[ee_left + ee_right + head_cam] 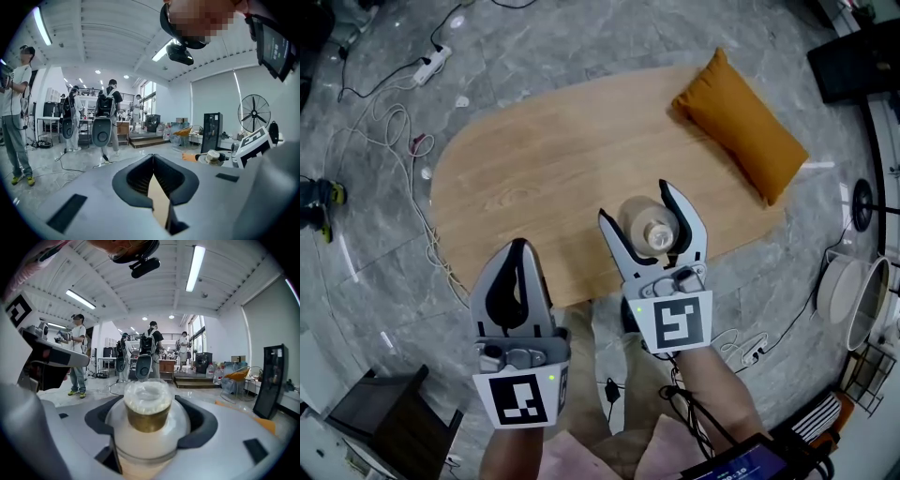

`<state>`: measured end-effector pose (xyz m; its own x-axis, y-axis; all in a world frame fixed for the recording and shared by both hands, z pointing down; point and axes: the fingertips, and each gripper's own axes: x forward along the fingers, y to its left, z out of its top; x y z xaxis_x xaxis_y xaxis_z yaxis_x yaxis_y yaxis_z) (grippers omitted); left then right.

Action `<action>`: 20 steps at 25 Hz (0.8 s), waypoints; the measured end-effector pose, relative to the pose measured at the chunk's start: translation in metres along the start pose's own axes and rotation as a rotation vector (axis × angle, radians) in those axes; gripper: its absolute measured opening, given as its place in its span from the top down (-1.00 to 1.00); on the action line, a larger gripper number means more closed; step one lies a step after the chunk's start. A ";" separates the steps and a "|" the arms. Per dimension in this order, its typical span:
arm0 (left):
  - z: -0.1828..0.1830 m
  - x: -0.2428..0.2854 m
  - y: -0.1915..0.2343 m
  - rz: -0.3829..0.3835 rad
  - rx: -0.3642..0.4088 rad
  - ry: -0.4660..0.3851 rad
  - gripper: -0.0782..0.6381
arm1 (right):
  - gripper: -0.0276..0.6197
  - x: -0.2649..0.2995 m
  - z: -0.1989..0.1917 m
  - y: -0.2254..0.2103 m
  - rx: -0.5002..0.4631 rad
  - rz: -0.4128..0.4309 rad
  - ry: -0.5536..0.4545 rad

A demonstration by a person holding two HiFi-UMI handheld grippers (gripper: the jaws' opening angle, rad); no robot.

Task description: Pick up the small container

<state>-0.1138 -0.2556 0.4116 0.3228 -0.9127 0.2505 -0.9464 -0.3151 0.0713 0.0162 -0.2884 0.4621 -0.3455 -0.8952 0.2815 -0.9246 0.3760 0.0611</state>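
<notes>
Grey marbled floor (581, 47) strewn with cables surrounds an oval wooden counter (534, 169), with an orange cushion (741, 122) lying at its upper-right end.

The small container (654, 232), a clear rounded jar with a gold neck and a pale cap, sits just right of the frame's centre in the head view, over the near edge of the counter. It stands upright, its long axis vertical and its cap facing the head camera. The right tongs (636, 202) reach up the frame from below, so the jar lies directly along their line, between the two jaws. In the right gripper view the dark pads hug the jar's round body on both sides, closed onto it below the neck. Whether its base is touching the wood or is just clear of it, I cannot tell.

The left tongs (517, 248) hang at lower left, off the counter's edge and apart from the jar, with their jaws pressed together and nothing between them.

The grasp looks made, so what remains is probably a straight lift that keeps the jar vertical.
</notes>
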 end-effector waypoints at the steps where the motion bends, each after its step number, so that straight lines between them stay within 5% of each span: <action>1: 0.007 -0.001 -0.003 0.000 0.005 -0.008 0.74 | -0.14 -0.004 0.007 -0.002 -0.004 0.003 -0.006; 20: 0.134 -0.044 -0.048 0.039 0.074 -0.141 0.74 | -0.14 -0.076 0.149 -0.010 -0.061 0.092 -0.116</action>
<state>-0.0805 -0.2348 0.2681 0.2898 -0.9504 0.1129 -0.9562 -0.2925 -0.0080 0.0274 -0.2598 0.2974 -0.4476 -0.8766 0.1768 -0.8780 0.4683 0.0992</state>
